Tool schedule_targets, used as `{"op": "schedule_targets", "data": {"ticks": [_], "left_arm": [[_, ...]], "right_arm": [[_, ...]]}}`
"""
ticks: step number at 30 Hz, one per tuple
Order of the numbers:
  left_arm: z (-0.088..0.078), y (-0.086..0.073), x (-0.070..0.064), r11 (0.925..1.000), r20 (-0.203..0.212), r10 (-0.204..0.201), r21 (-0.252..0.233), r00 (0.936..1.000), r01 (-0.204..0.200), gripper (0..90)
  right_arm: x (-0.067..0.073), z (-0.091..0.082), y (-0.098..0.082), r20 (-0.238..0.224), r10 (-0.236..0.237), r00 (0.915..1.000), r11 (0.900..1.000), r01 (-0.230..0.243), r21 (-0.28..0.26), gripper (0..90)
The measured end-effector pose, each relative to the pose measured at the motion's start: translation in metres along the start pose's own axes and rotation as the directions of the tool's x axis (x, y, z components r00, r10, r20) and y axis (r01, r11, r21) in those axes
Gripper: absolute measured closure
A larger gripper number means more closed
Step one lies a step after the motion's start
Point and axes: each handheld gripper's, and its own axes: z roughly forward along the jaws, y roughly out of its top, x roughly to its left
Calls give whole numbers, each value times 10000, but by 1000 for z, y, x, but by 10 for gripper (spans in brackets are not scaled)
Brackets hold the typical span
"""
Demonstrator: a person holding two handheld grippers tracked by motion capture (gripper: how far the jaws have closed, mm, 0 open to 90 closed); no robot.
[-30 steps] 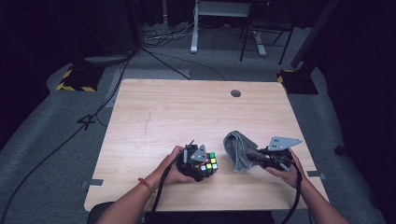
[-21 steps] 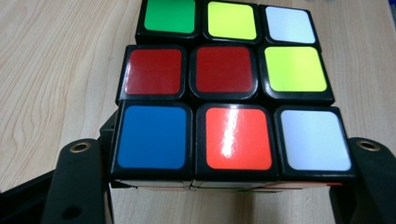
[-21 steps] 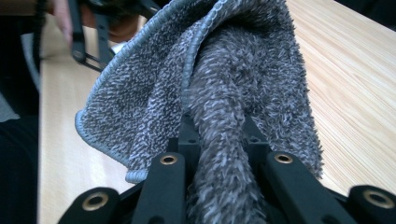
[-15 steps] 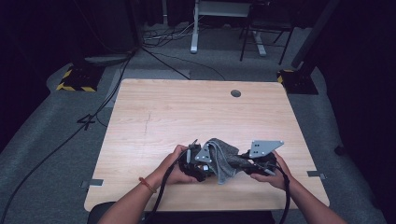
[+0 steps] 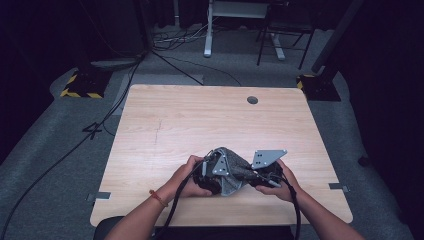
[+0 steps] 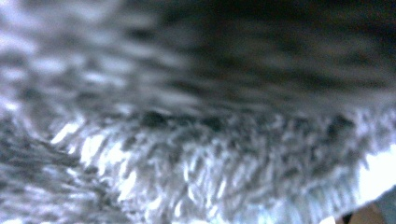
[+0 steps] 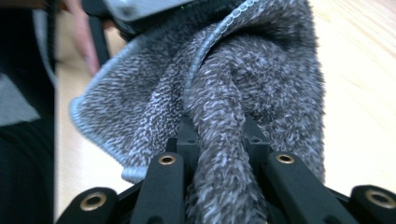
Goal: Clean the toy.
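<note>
Entering from the near edge of the high view, two forearms reach onto the wooden surface (image 5: 170, 125), each hand carrying a set of tongs. Left tongs (image 5: 212, 172): held near the front edge, draped by the grey towel (image 5: 232, 170), so their jaws are hidden under the cloth; pressed nearly together, on what cannot be told. In the left gripper view, blurred grey pile lies right against the lens. Right tongs (image 7: 219, 154): pinching a bunched fold of the towel between the two black jaws, seen clearly in the right gripper view, with the towel's stitched hem curving off to the left. Right hand (image 5: 280, 182): just beside the left hand (image 5: 192, 177), the towel bridging the two. Towel: near the front edge, slightly right of centre, bunched over the left tongs. Farther off: bare wood, then a round cable hole (image 5: 252, 100) near the far edge. Beyond the surface: grey floor (image 5: 60, 150), trailing cables (image 5: 175, 65) and a white frame leg (image 5: 207, 27).
</note>
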Motion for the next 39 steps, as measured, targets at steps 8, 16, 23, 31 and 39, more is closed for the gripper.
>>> {"op": "schedule_targets", "data": {"ticks": [8,16,23,31,39], "left_arm": [[-3,-2,-2,9997,344,43,-229,9994,-35,333],[-8,-4,1,9993,299,-109,-346,9995,120,333],[-1,7,-4,9995,356,115,-294,9993,-104,333],[0,7,-4,9996,289,-5,-285,9996,13,333],[-6,4,-4,9990,359,10,-449,9994,6,334]], "right_arm": [[-17,-2,-18,770,386,9963,9979,-425,491,757],[-26,-14,-24,1105,527,9925,9969,-587,518,758],[-6,-15,-5,-26,326,9995,9989,-327,-342,758],[8,0,7,199,10,9998,9997,-5,-240,756],[-7,-6,-8,841,267,9961,9996,-274,72,758]]}}
